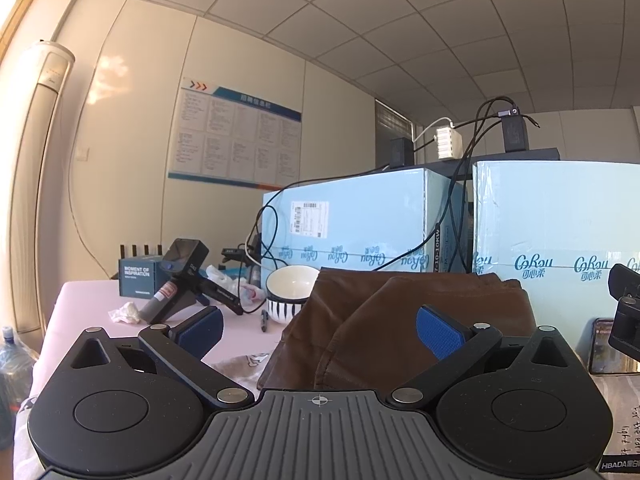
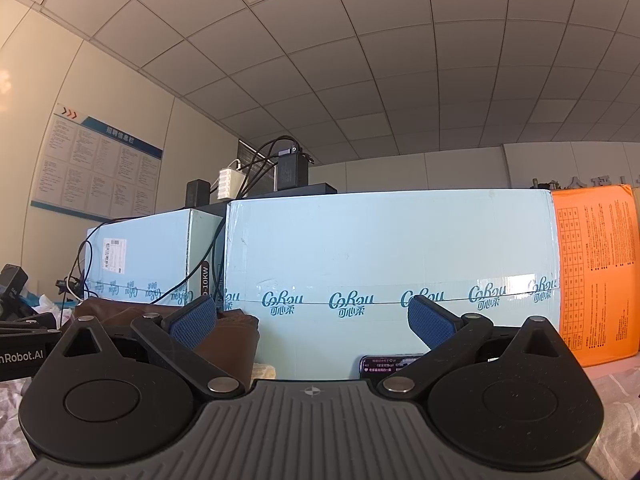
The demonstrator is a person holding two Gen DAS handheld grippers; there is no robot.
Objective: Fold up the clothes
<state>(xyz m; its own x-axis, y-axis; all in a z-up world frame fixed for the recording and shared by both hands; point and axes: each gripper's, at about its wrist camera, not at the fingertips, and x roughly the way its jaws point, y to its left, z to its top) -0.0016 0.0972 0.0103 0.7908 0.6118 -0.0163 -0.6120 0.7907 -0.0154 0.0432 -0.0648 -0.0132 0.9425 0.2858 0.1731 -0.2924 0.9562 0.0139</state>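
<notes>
Reaching for the brown garment (image 1: 400, 320) with both grippers' jaws apart and empty risks snagging the bowl (image 1: 289, 292) or dangling cables (image 1: 264, 236) alongside.

Two pale-blue boxes (image 2: 388, 248), one orange box (image 2: 596, 268), one brown garment (image 1: 400, 320), one bowl (image 1: 290, 292), perhaps one phone (image 2: 384, 364).

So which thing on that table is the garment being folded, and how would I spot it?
Start at the two big pale blue boxes along the back of the pink-covered table. Just in front of them lies the brown garment, a soft folded heap. It is the only dark brown cloth there; the white bowl with black stripes beside it is hard and glossy.
</notes>
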